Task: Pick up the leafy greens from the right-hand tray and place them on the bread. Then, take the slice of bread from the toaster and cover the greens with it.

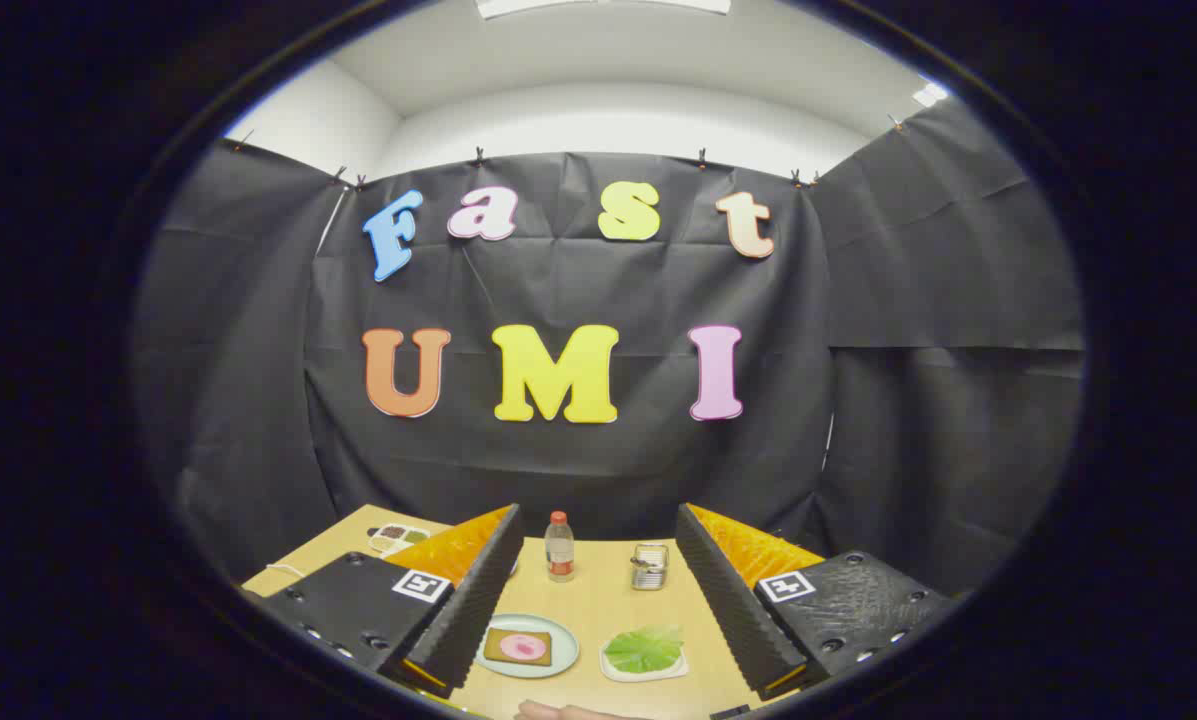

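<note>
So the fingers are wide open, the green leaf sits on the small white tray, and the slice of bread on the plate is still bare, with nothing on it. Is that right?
Not quite. In the gripper view the bread on the plate already carries a pink slice. The rest holds: the gripper is wide open, and the leafy greens lie on the small white tray.

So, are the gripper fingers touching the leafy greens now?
Apart. In the gripper view the open gripper has its fingers spread wide, and bare table shows between them and the leafy greens on their tray.
</note>
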The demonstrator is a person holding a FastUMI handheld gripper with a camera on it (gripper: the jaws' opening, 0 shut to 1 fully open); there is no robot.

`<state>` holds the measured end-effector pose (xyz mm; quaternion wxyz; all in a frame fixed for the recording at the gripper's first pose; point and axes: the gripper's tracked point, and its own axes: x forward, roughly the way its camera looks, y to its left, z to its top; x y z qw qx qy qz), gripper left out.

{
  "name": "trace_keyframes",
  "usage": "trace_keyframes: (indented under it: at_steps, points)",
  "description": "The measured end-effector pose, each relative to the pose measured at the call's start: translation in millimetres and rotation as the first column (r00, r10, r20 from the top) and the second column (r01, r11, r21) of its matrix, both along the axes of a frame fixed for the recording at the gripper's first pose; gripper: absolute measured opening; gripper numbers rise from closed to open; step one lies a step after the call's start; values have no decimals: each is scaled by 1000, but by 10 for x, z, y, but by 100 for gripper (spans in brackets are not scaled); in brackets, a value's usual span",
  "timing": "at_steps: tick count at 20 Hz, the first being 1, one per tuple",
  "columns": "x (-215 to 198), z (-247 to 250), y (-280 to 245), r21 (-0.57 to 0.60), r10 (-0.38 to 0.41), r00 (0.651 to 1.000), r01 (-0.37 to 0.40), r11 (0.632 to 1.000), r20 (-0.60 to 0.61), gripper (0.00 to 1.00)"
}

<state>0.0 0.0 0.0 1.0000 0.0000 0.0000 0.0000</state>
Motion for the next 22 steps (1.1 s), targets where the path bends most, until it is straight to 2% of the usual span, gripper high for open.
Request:
trace_keyframes:
  at_steps: [16,19,22]
  points:
    - [176,-204,-615,-8,12,999,-13,1000,-45,96]
    - [314,-401,-717,0,30,997,-30,1000,-67,96]
    - [541,-821,-877,26,28,989,-24,999,-144,96]
